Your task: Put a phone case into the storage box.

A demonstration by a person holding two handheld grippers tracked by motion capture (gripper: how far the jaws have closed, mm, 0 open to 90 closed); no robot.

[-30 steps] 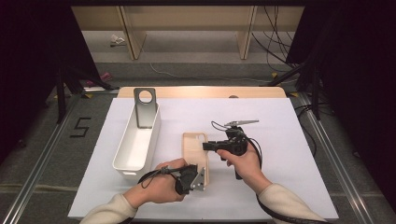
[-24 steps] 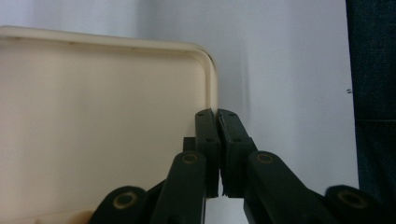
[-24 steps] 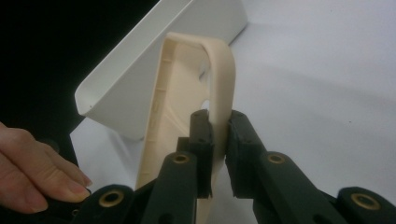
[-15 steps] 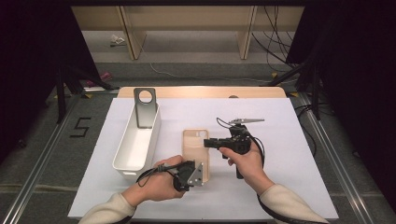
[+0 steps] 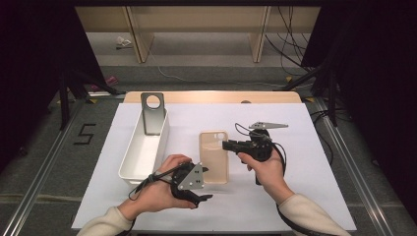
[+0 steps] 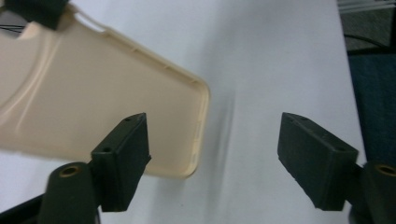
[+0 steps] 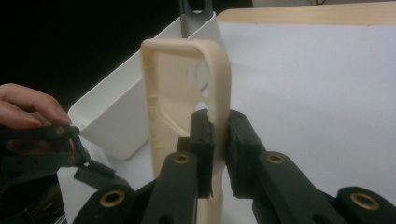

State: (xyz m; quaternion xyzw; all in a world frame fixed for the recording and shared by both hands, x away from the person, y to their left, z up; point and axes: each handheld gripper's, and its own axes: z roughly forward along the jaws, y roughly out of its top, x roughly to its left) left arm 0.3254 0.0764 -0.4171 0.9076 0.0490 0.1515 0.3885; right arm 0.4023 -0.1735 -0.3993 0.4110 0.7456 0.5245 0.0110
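A beige, soft plastic phone case (image 5: 214,156) with a camera cutout is seen hollow side up at the centre of the high view, its long axis running up the frame and the cutout end pointing to the top. Its right edge is clamped by the right gripper (image 7: 219,135). The left gripper (image 6: 215,154), whose jaws have just been opening, is spread wide at the case's lower corner, pressing on nothing.

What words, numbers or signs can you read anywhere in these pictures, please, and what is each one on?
"5": a dark numeral on the grey floor, left of the table.
No lettering can be made out on the phone case, the white bin or either gripper.
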